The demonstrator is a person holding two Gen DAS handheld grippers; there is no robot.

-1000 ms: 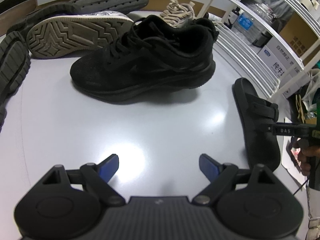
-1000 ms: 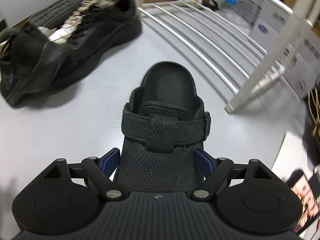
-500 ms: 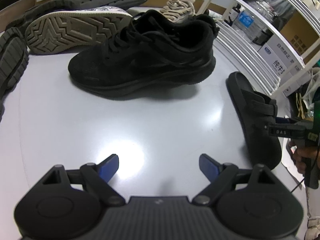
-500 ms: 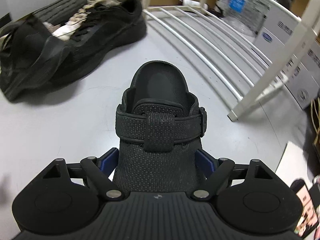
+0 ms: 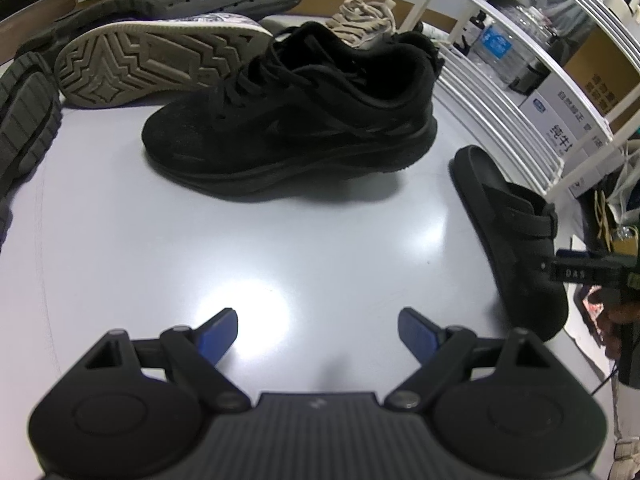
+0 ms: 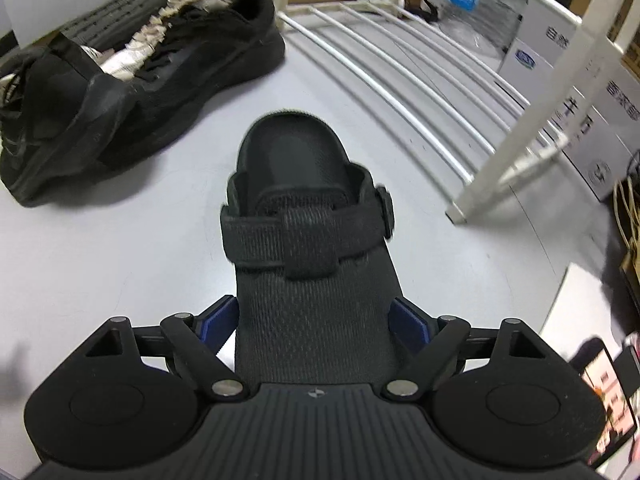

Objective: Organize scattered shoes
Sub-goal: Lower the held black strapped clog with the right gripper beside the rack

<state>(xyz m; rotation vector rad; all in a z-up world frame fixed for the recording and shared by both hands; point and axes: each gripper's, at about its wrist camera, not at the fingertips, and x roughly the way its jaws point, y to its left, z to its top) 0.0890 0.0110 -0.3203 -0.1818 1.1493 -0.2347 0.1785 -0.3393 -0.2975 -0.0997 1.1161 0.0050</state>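
Moved: black sandal (image 6: 316,272) raised, toe end clamped in right hand-held gripper (image 6: 314,320) | left hand-held gripper (image 5: 318,334) wide, empty over table (image 5: 160,248) | black sneaker (image 5: 296,120) unmoved at 12 o'clock | white rack (image 6: 400,68) at 1 o'clock

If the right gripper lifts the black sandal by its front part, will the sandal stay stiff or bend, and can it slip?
The black sandal probably sags a little at the heel: its sole looks like thick foam, likely light. The knitted fabric over the toe, between the right gripper's blue pads, looks rough, so slipping seems unlikely. Being flat, it should not roll.
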